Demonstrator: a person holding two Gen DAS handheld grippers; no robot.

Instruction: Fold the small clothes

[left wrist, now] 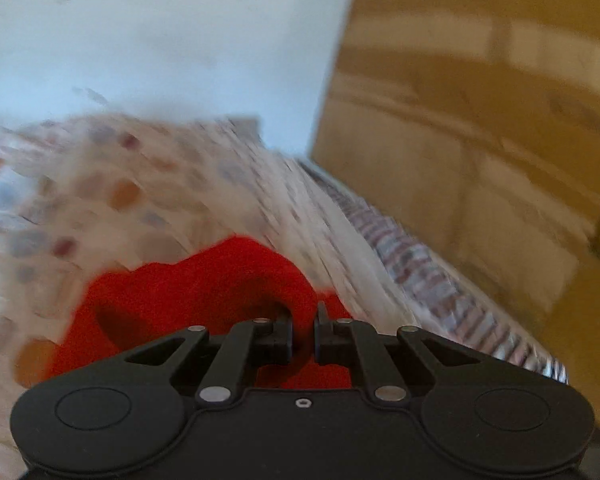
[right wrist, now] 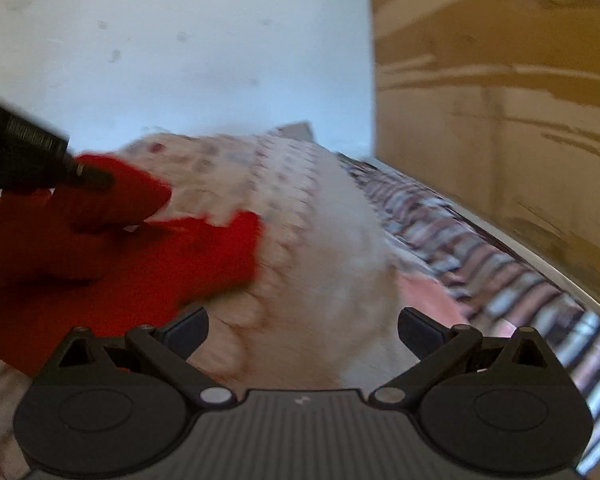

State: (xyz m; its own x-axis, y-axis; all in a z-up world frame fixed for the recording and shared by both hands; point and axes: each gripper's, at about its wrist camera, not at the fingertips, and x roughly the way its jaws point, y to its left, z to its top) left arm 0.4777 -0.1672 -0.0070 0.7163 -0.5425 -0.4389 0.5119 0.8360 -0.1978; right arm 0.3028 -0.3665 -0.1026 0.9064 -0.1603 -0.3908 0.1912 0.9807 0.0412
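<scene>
- The left gripper (left wrist: 303,334) has its jaws nearly closed, and they pinch a fold of the red cloth (left wrist: 188,292).
- In the left wrist view the red cloth bunches up in a hump right in front of the jaws, with a dark hollow in it on the left.
- The red cloth lies on a bed cover (left wrist: 112,184) that is white with small colored spots.
- In the right wrist view the red cloth (right wrist: 112,264) sits on the left side, and its long way runs from the near left toward the far right.
- Its far end (right wrist: 240,236) points to the right, toward the middle of the bed cover (right wrist: 320,240).
- The left gripper (right wrist: 96,178) comes in from the left edge there and its tip touches the top of the red cloth.
- The right gripper (right wrist: 303,330) has its jaws wide apart and holds nothing.
- The left finger (right wrist: 188,326) of the right gripper is just beside the near edge of the red cloth.
- A striped cloth (right wrist: 480,248) runs along the right edge of the bed.
- A pale wall (right wrist: 200,60) is behind the bed, and a brown wooden cupboard (right wrist: 500,100) stands to the right.
- Both pictures are blurry, so the small spots and the exact shape of the red cloth are hard to tell.
</scene>
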